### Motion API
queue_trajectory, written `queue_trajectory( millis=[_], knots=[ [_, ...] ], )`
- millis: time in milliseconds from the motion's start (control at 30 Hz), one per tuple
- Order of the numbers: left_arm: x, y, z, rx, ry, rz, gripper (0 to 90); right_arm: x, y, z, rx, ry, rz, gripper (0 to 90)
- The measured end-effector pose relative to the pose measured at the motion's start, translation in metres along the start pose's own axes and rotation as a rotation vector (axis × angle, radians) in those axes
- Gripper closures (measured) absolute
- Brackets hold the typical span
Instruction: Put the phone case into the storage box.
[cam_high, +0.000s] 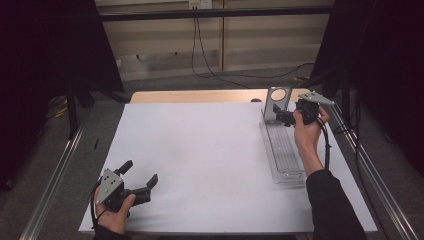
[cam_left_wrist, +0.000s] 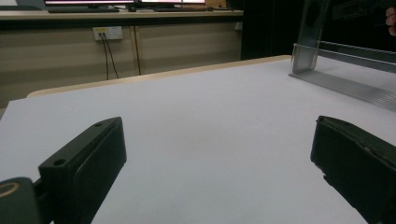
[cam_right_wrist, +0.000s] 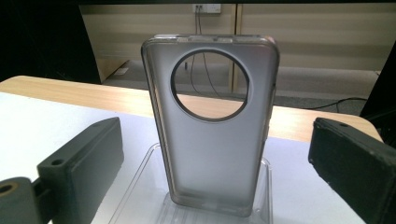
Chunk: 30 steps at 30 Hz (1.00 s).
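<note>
The left gripper (cam_high: 141, 173) sits low near the table's (cam_high: 200, 150) near left corner, jaws wide apart, held in the left hand (cam_high: 117, 212). The right gripper (cam_high: 278, 114), jaws also apart, is raised near the far right corner in the right hand (cam_high: 307, 131).

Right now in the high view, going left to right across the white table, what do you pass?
Left gripper, black, jaws open, held low over the white table sheet → long clear plastic ribbed tray → right gripper, black, jaws open toward the upright translucent grey phone case at the tray's far end.

light: dim room, dark sides | white table (cam_high: 210, 150) evenly lit | shadows: soft | focus: slightly soft
</note>
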<state>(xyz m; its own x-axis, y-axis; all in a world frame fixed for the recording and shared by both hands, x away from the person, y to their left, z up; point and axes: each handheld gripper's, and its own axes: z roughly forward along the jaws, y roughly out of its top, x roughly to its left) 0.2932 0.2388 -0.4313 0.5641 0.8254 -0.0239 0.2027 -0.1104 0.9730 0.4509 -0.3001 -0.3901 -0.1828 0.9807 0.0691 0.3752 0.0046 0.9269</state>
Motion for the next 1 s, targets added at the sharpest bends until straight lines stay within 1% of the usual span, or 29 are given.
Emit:
queue_trajectory(
  millis=[133, 167, 233, 300, 400, 533, 633, 767, 800, 833, 1000],
  knots=[
    [0.000, 0.000, -0.001, 0.000, -0.002, -0.007, 3.4, 0.003, -0.001, -0.005, -0.013, 0.012, -0.027, 3.3],
    [0.000, 0.000, -0.002, -0.001, -0.008, -0.006, 3.4, 0.003, -0.001, -0.006, -0.019, 0.013, -0.028, 3.2],
    [0.000, 0.000, -0.003, -0.008, -0.003, -0.012, 3.4, 0.005, -0.002, -0.008, -0.040, 0.031, -0.031, 2.4],
    [0.000, 0.001, -0.004, -0.011, -0.002, -0.013, 3.4, 0.004, -0.003, -0.010, -0.045, 0.034, -0.037, 2.1],
    [0.001, 0.001, -0.004, -0.011, -0.002, -0.008, 3.4, 0.004, -0.005, -0.014, -0.054, 0.054, -0.042, 1.6],
    [0.001, 0.001, -0.004, -0.012, -0.001, -0.008, 3.4, 0.004, -0.006, -0.022, -0.067, 0.074, -0.048, 1.4],
    [0.000, 0.001, -0.004, -0.013, 0.001, -0.009, 3.4, 0.005, -0.007, -0.028, -0.079, 0.093, -0.039, 1.5],
    [-0.001, 0.000, -0.004, -0.010, 0.002, -0.008, 3.4, 0.008, -0.008, -0.038, -0.095, 0.111, -0.053, 1.5],
    [-0.001, 0.001, -0.004, -0.013, 0.002, -0.009, 3.4, 0.009, -0.008, -0.041, -0.096, 0.107, -0.068, 1.4],
    [-0.001, 0.001, -0.004, -0.017, 0.003, -0.012, 3.4, 0.010, -0.009, -0.042, -0.099, 0.106, -0.069, 1.2],
    [-0.001, 0.001, -0.005, -0.019, 0.003, -0.009, 3.4, 0.013, -0.011, -0.049, -0.110, 0.143, -0.048, 1.0]
  ],
)
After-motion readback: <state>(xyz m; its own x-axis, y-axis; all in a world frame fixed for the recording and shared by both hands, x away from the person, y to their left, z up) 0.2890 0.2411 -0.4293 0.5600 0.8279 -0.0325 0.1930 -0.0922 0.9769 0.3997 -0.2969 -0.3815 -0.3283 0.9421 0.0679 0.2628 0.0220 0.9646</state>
